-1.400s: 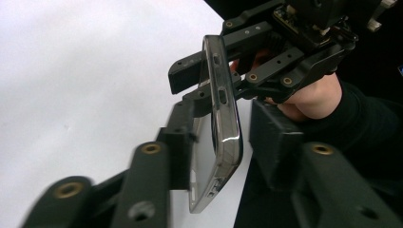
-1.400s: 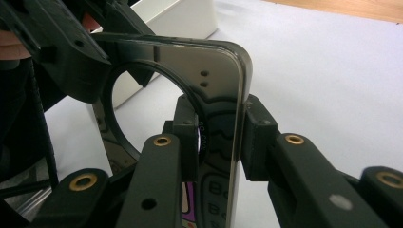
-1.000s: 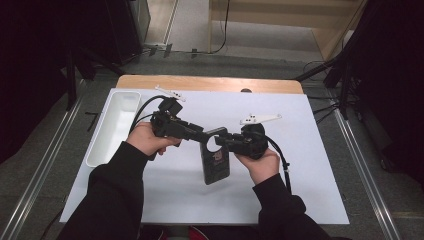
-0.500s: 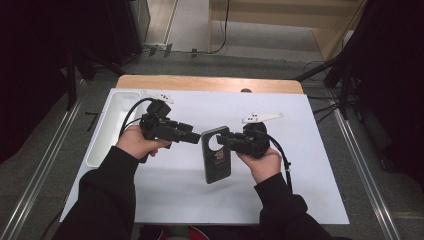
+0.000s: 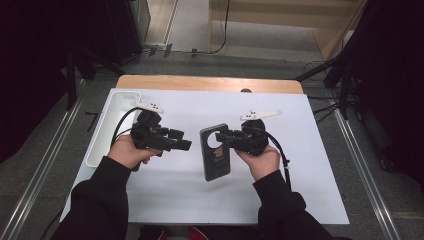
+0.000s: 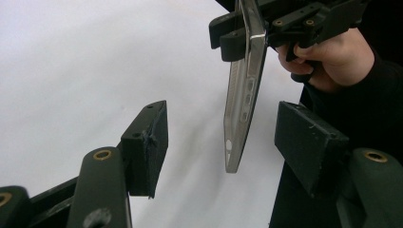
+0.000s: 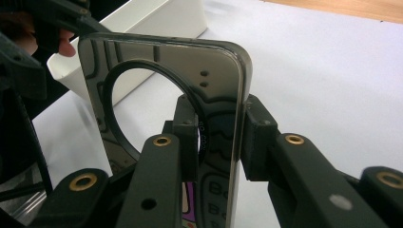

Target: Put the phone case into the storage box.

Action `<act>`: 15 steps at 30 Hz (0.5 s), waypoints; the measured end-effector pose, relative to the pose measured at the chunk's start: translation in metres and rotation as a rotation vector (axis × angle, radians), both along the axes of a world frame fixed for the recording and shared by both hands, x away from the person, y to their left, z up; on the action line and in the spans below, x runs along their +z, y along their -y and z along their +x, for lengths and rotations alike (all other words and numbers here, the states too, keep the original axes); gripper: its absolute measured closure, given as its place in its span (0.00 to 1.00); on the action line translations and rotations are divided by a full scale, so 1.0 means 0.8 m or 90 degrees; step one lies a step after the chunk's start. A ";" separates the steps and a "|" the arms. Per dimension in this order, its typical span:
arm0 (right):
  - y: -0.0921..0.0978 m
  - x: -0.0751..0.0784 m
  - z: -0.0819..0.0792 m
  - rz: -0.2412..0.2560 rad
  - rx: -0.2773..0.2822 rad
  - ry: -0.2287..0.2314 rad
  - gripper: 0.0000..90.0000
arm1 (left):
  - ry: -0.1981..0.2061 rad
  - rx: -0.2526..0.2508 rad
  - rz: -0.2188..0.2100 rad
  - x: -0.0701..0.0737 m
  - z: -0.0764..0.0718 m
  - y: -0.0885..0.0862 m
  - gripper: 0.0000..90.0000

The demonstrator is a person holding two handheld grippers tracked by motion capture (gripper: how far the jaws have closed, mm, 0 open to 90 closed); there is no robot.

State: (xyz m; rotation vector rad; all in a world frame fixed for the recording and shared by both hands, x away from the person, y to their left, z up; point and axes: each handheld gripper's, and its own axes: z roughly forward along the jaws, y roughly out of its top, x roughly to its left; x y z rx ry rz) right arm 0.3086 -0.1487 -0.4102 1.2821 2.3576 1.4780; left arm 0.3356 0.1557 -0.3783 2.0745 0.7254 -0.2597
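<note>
Above the white mat — one phone case clamped by right tongs, left tongs gaping.

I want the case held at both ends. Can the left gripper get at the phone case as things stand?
Probably yes: the left gripper is open, and the phone case, clamped by the right gripper, hangs just beyond its jaws with nothing between.

A white-topped wooden table stands on grey floor, dark surroundings.
</note>
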 end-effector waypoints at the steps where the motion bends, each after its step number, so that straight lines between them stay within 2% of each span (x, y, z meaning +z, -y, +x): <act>1: -0.001 0.000 0.001 0.000 0.000 0.001 0.78 | 0.000 0.003 0.000 -0.001 -0.001 -0.001 0.40; 8: -0.005 0.000 0.006 -0.005 0.000 -0.002 0.78 | 0.005 0.010 0.001 -0.012 -0.010 -0.011 0.40; 11: -0.007 -0.001 0.008 -0.004 -0.002 -0.001 0.78 | 0.012 0.018 0.013 -0.016 -0.014 -0.015 0.40; 15: -0.009 0.000 0.011 -0.008 -0.004 -0.001 0.78 | 0.018 0.015 0.009 -0.021 -0.022 -0.017 0.39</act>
